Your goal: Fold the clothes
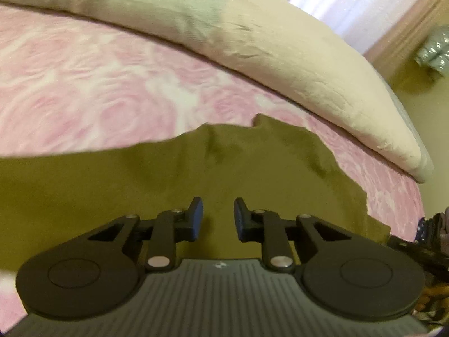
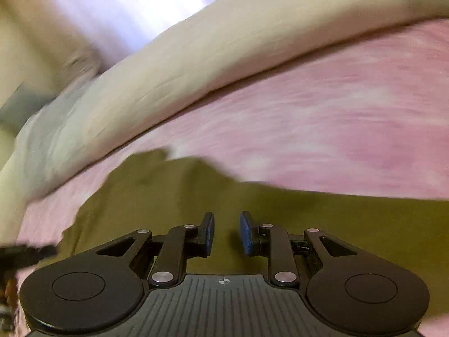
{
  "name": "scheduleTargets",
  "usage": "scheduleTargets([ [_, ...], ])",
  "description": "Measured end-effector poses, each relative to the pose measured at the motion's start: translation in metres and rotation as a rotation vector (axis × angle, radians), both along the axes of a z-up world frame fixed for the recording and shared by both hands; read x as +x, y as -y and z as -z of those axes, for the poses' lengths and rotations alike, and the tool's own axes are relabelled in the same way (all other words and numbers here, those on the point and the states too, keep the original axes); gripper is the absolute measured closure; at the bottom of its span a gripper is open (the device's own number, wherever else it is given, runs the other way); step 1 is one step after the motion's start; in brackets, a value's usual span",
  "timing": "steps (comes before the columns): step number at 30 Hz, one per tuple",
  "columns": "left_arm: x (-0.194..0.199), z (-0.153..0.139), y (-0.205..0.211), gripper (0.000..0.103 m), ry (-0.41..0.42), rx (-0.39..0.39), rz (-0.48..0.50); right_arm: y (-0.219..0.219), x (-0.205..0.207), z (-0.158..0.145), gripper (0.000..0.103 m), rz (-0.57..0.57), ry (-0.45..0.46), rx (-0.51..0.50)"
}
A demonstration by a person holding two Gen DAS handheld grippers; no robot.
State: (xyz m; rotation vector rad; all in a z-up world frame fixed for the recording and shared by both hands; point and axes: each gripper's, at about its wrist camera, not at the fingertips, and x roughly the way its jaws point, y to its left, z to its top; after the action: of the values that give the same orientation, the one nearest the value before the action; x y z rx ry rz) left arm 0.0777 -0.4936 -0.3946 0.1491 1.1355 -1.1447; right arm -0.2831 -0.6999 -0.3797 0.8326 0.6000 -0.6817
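Note:
An olive-green garment (image 1: 196,168) lies spread on a pink rose-patterned bed cover (image 1: 98,84). My left gripper (image 1: 218,219) is open and empty, just above the garment's middle. In the right wrist view the same garment (image 2: 308,219) fills the lower half, with its ragged edge at the left. My right gripper (image 2: 226,233) is open and empty over the garment. The right view is blurred by motion. Whether the fingers touch the cloth cannot be told.
A long cream pillow or folded duvet (image 1: 280,50) lies across the far side of the bed and also shows in the right wrist view (image 2: 196,56). A bright curtained window (image 1: 350,2) is behind. The other gripper's dark edge (image 1: 421,238) shows at right.

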Motion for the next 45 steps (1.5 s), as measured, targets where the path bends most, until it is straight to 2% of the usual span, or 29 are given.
scheduleTargets([
  [1, 0.003, 0.006, 0.007, 0.085, -0.001, -0.008, 0.016, 0.004, 0.022, 0.01, 0.078, -0.05, -0.011, 0.002],
  [4, 0.012, 0.027, 0.025, 0.084, 0.024, -0.001, 0.066, 0.017, 0.049, 0.036, 0.078, -0.059, -0.06, -0.012],
  [6, 0.029, 0.04, 0.026, 0.095, 0.056, 0.021, 0.059, 0.026, 0.036, 0.043, 0.085, -0.008, -0.013, -0.033],
  [8, 0.049, 0.045, 0.02, 0.101, 0.012, -0.001, 0.01, 0.035, 0.017, 0.044, 0.087, 0.063, 0.007, -0.012],
  [10, 0.06, 0.039, 0.015, 0.102, -0.023, -0.045, -0.023, 0.037, 0.003, 0.033, 0.088, 0.155, -0.084, -0.062],
  [11, 0.063, 0.035, 0.013, 0.096, -0.032, -0.068, -0.033, 0.04, -0.002, 0.027, 0.087, 0.187, -0.105, -0.073],
  [12, 0.066, 0.032, 0.013, 0.094, -0.05, -0.096, -0.029, 0.042, -0.003, 0.021, 0.087, 0.205, -0.117, -0.082],
  [15, 0.061, 0.029, 0.033, 0.094, -0.122, -0.152, 0.098, 0.044, 0.016, 0.013, 0.087, 0.124, -0.054, -0.096],
  [18, 0.053, 0.044, 0.061, 0.093, -0.055, -0.096, 0.224, 0.043, 0.059, 0.02, 0.087, -0.042, -0.007, -0.08],
  [20, 0.064, 0.057, 0.073, 0.1, -0.02, -0.079, 0.189, 0.05, 0.079, 0.035, 0.088, -0.066, -0.107, -0.104],
  [22, 0.081, 0.059, 0.078, 0.1, -0.039, -0.11, 0.102, 0.062, 0.072, 0.041, 0.088, -0.006, -0.111, -0.138],
  [24, 0.093, 0.052, 0.082, 0.099, -0.013, -0.129, 0.022, 0.08, 0.059, 0.04, 0.087, 0.119, -0.111, -0.123],
  [25, 0.097, 0.047, 0.083, 0.093, 0.011, -0.136, -0.016, 0.086, 0.055, 0.037, 0.087, 0.154, -0.127, -0.125],
  [26, 0.101, 0.042, 0.083, 0.092, 0.018, -0.149, -0.044, 0.09, 0.05, 0.033, 0.086, 0.17, -0.139, -0.125],
  [28, 0.097, 0.032, 0.075, 0.092, -0.024, -0.188, -0.047, 0.088, 0.046, 0.022, 0.086, 0.152, -0.12, -0.133],
  [31, 0.071, 0.022, 0.049, 0.092, -0.052, -0.179, 0.018, 0.055, 0.057, 0.006, 0.086, 0.037, -0.123, -0.177],
  [34, 0.035, 0.02, 0.007, 0.092, -0.054, -0.126, 0.115, -0.002, 0.07, 0.005, 0.086, -0.099, -0.131, -0.168],
  [38, -0.016, 0.027, -0.059, 0.092, -0.045, -0.019, 0.252, -0.087, 0.063, 0.016, 0.086, -0.194, -0.24, -0.149],
  [41, -0.037, 0.026, -0.131, 0.093, -0.059, 0.048, 0.234, -0.158, 0.036, 0.017, 0.086, -0.218, -0.341, -0.196],
  [45, -0.054, 0.021, -0.214, 0.094, -0.094, 0.154, 0.213, -0.232, -0.015, 0.006, 0.086, -0.214, -0.429, -0.103],
])
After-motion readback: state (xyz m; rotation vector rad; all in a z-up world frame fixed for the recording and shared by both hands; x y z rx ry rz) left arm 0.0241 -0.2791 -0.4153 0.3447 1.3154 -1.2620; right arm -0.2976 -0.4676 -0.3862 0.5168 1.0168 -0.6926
